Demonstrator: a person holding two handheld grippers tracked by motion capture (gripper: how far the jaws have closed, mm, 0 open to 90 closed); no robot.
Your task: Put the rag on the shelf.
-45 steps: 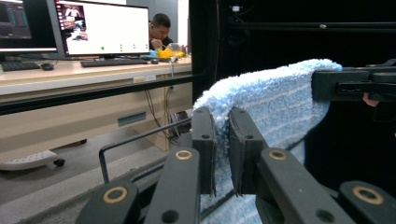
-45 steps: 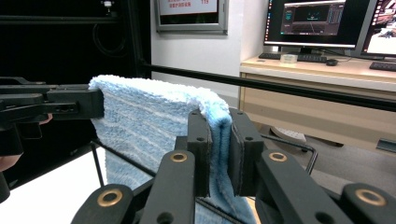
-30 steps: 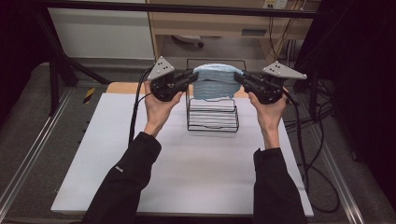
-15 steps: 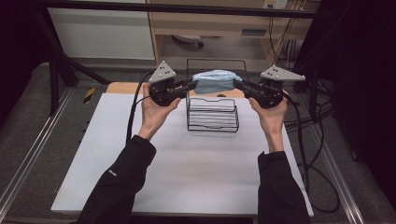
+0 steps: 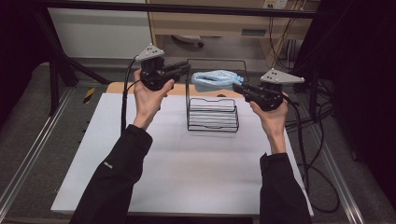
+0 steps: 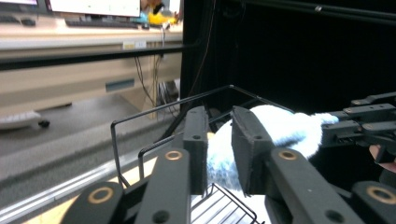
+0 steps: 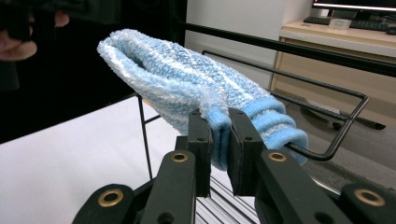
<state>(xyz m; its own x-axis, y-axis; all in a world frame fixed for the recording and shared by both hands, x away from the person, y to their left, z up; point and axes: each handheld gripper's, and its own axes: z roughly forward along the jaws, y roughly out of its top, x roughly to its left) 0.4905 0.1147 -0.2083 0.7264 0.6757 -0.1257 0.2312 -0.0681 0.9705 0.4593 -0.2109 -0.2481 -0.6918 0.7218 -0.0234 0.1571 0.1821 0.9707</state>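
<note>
A light blue fuzzy sock lies bunched over the top rail of a black wire rack at the back of the white table. My right gripper is shut on its cuff end, and the right gripper view shows the ribbed cuff pinched between the jaws of the right gripper. My left gripper hangs just left of the sock, open and apart from it. In the left gripper view the sock shows through the gap of the left gripper, beyond the jaws.
The white table top spreads in front of the rack. The rack's upper rail runs behind the sock. Cables trail off the table's right side. A wooden desk and a dark frame bar stand behind.
The sock was held stretched between both grippers above the rack. Now the left gripper has let go and drawn away left, and the sock has bunched up on the rail.
</note>
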